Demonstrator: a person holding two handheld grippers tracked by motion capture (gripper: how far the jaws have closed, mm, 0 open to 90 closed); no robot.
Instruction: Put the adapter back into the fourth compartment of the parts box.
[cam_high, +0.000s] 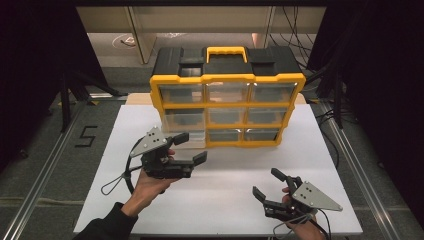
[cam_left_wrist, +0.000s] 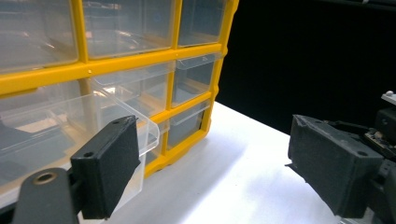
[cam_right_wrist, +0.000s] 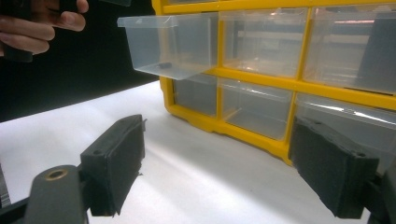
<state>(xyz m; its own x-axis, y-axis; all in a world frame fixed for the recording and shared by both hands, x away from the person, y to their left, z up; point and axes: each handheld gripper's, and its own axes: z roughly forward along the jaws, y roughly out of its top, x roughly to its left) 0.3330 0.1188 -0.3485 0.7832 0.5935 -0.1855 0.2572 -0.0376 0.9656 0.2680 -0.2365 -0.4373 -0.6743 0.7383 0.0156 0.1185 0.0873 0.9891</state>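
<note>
The left gripper (cam_high: 192, 147) is held in a hand (cam_high: 150, 187) with its jaws spread wide and nothing between them. Its far jaw sits right by the front of a clear drawer (cam_high: 192, 137), pulled partway out of the bottom-left slot of the cabinet (cam_high: 227, 107); whether jaw and drawer touch, I cannot tell. In the left gripper view the drawer (cam_left_wrist: 116, 121) lies just past the left jaw, and bare table (cam_left_wrist: 233, 177) shows between the jaws.

The cabinet, yellow-framed with rows of clear drawers and a black top, stands just ahead and to the right of this gripper.

The right gripper (cam_high: 267, 185) rests low over the white table (cam_high: 225, 195), well apart from the cabinet, jaws also wide and empty. In the right gripper view the open drawer (cam_right_wrist: 170, 44) juts out up and to the left of the jaws, with a small dark bit (cam_right_wrist: 162, 65) lying inside it.
</note>
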